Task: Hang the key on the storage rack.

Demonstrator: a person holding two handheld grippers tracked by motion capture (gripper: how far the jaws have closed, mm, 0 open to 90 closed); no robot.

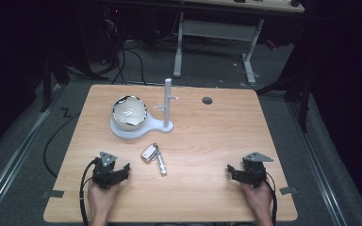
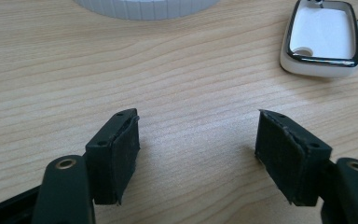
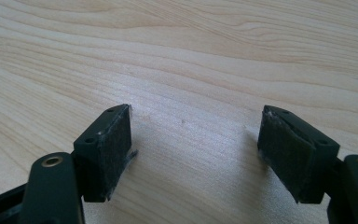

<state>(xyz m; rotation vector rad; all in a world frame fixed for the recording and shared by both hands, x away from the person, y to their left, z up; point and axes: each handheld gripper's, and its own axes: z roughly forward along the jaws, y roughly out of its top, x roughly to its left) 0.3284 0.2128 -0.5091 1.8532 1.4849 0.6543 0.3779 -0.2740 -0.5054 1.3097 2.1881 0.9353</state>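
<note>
A white key fob (image 1: 148,152) with a chrome rim lies at the table's middle, joined by a ring to a small metal cylinder (image 1: 162,165). Behind it a white stand (image 1: 168,106) with an upright post and short pegs rises from a flat base that also carries a round white chrome-rimmed object (image 1: 128,113). My left gripper (image 1: 121,170) rests near the front left, open and empty, its jaws pointing toward the fob (image 2: 324,37), which lies ahead and to the right of the left gripper (image 2: 198,116). At the front right, my right gripper (image 3: 196,112) is open over bare wood (image 1: 231,173).
The wooden table (image 1: 207,136) has a round cable hole (image 1: 207,100) at the back right. Grey tape tabs mark its front left edge (image 1: 53,193) and front right edge (image 1: 287,190). The stand's base edge (image 2: 144,7) lies ahead of the left jaws. Floor cables and another desk lie beyond.
</note>
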